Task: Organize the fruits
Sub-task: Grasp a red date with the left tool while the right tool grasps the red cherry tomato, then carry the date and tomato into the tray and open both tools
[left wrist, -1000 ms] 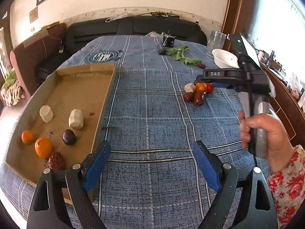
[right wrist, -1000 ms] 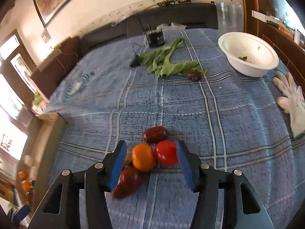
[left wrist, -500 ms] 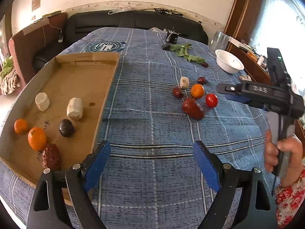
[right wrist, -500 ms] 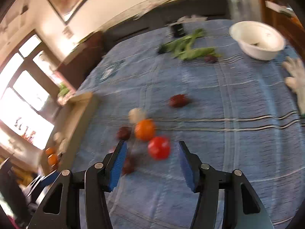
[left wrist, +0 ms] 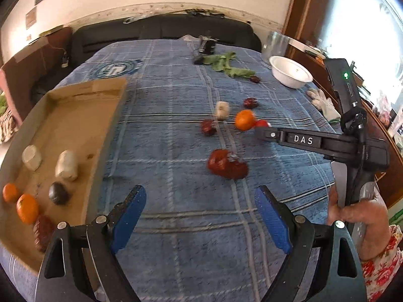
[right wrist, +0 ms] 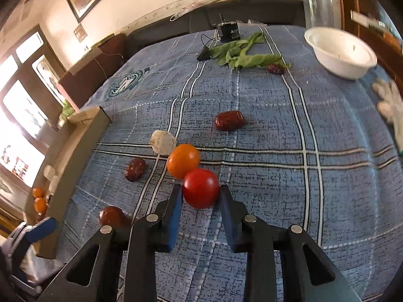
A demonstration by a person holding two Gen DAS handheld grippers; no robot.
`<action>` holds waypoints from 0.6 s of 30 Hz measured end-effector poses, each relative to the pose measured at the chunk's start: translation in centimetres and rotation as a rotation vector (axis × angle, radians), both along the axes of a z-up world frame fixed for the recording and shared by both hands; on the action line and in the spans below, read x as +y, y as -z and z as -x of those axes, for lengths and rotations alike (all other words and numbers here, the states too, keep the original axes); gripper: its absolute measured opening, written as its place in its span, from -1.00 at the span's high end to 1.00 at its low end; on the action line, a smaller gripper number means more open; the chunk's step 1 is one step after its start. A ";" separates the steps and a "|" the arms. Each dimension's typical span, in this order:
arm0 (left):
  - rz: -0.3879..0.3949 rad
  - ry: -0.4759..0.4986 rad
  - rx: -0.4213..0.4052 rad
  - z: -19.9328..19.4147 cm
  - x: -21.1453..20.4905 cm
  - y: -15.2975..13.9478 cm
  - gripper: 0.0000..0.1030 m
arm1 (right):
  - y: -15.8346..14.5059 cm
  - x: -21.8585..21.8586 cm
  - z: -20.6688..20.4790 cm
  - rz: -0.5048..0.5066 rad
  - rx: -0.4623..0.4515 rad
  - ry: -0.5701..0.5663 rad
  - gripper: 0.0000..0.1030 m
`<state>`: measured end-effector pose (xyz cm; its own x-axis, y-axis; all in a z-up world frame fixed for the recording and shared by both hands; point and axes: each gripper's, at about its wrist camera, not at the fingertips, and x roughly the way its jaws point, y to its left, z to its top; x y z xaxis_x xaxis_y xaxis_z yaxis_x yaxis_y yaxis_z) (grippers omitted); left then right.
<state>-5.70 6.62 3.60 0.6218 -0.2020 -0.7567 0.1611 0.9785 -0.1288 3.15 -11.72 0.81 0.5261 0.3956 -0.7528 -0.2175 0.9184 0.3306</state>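
On the blue checked cloth lie loose fruits: an orange (right wrist: 183, 161), a white piece (right wrist: 163, 142) and dark red dates (right wrist: 228, 120) (right wrist: 136, 169) (right wrist: 112, 216). My right gripper (right wrist: 200, 188) is closing; a red tomato (right wrist: 201, 188) sits between its blue pads, which touch it on both sides. In the left wrist view that gripper (left wrist: 262, 130) reaches in from the right, hiding most of the tomato (left wrist: 260, 123). My left gripper (left wrist: 200, 193) stands wide open and holds nothing, just short of a large date (left wrist: 226, 164). The cardboard tray (left wrist: 75, 115) on the left holds two oranges, a dark fruit, white pieces and a date.
A white bowl (right wrist: 342, 52), green leaves (right wrist: 241, 55) with one more date (right wrist: 275, 68), a black device (right wrist: 229, 31) and a glass jar (right wrist: 318, 7) stand at the far end. A white glove (right wrist: 390, 105) lies at the right edge. A hand in a flowered sleeve (left wrist: 377, 271) grips the right tool.
The right gripper's jaws have drawn in around the red tomato. The fruit cluster has scattered, one large date rolling toward the left gripper. The left gripper has moved in towards the fruits.
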 end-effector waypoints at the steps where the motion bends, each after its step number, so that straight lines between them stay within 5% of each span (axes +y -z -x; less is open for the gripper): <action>1: -0.004 0.012 -0.003 -0.6 -0.6 0.1 -0.70 | -0.1 -0.4 0.0 -0.003 -0.004 0.010 0.39; 8: -0.019 0.045 0.025 -4.2 -3.3 1.7 -0.64 | -0.1 -1.4 0.3 -0.050 0.004 0.021 0.39; 11: -0.036 0.067 0.049 -4.7 -3.9 2.7 0.07 | -0.6 -1.8 0.6 -0.063 -0.011 0.024 0.38; 18: 0.005 0.048 0.018 -3.1 -3.0 1.8 0.07 | -1.0 -2.2 0.9 -0.088 -0.028 0.028 0.38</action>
<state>-2.58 3.62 1.82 0.5972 -0.2352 -0.7668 0.2059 0.9690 -0.1368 2.25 -13.90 1.82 0.5585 0.4444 -0.7004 -0.2020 0.8918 0.4048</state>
